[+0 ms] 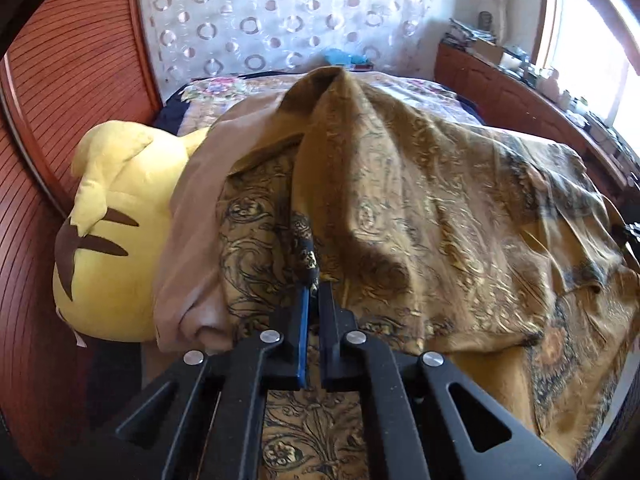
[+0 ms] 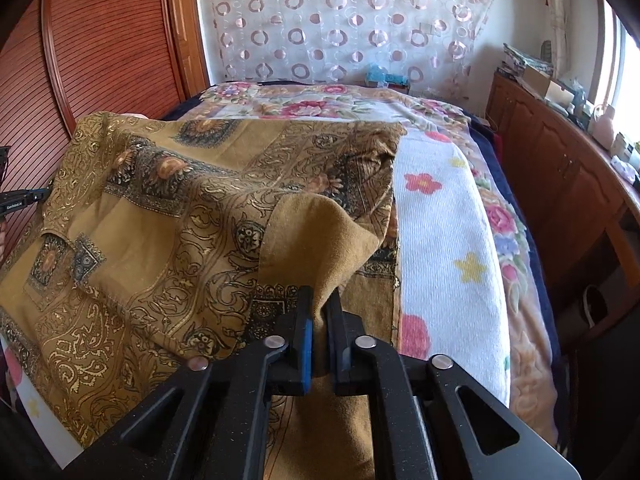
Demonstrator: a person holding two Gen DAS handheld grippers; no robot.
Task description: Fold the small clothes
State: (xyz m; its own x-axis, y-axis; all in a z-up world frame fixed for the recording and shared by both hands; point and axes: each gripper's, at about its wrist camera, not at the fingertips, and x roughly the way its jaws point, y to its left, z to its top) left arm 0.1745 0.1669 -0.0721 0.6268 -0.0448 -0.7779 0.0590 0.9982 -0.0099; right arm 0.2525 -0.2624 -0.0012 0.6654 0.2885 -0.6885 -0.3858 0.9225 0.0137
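In the left wrist view, the left gripper pinches a dark patterned edge of the mustard paisley garment, lifted and draped over the bed beside a yellow plush toy; the cloth looks light, soft and limp, best taken at edges or corners. The right wrist view alone shows the right gripper clamped on a plain-backed fold, and the floral towel beneath.

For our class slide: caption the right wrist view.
Right gripper pinches the mustard patterned cloth above a flowered bed.
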